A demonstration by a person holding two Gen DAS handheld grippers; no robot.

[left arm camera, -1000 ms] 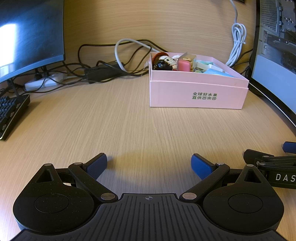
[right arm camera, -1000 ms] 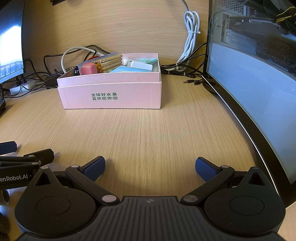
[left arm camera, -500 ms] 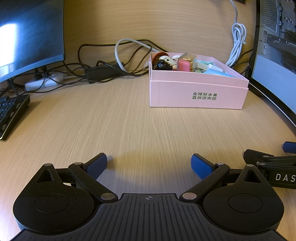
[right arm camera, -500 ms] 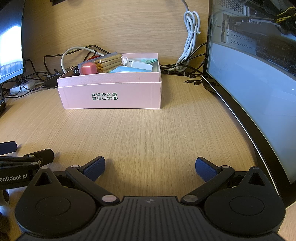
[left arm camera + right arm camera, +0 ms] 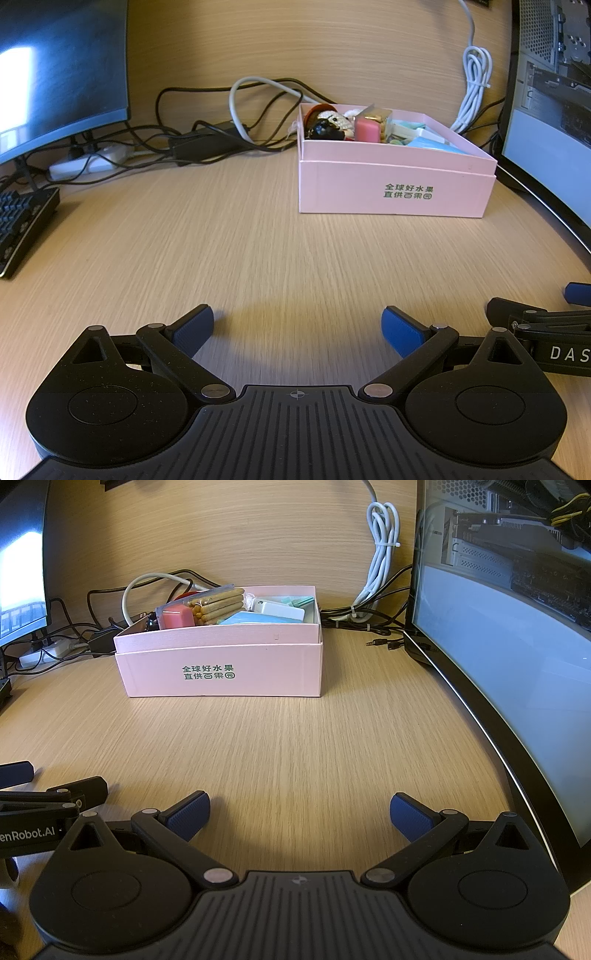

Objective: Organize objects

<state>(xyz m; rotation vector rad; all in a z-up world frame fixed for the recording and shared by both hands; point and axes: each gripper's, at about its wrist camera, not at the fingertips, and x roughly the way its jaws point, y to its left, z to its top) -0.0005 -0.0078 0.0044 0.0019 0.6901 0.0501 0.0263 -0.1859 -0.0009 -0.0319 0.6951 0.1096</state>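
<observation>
A pink cardboard box stands on the wooden desk, far ahead of both grippers. Inside it lie a pink block, a pack of biscuit sticks, a white adapter, light blue packets and a small dark figurine. My left gripper is open and holds nothing, low over the bare desk. My right gripper is open too, with nothing between its fingers. The two grippers sit side by side.
A curved monitor lines the right side, another monitor stands at the far left above a keyboard. Black and white cables, a power strip and a bundled white cord lie behind the box.
</observation>
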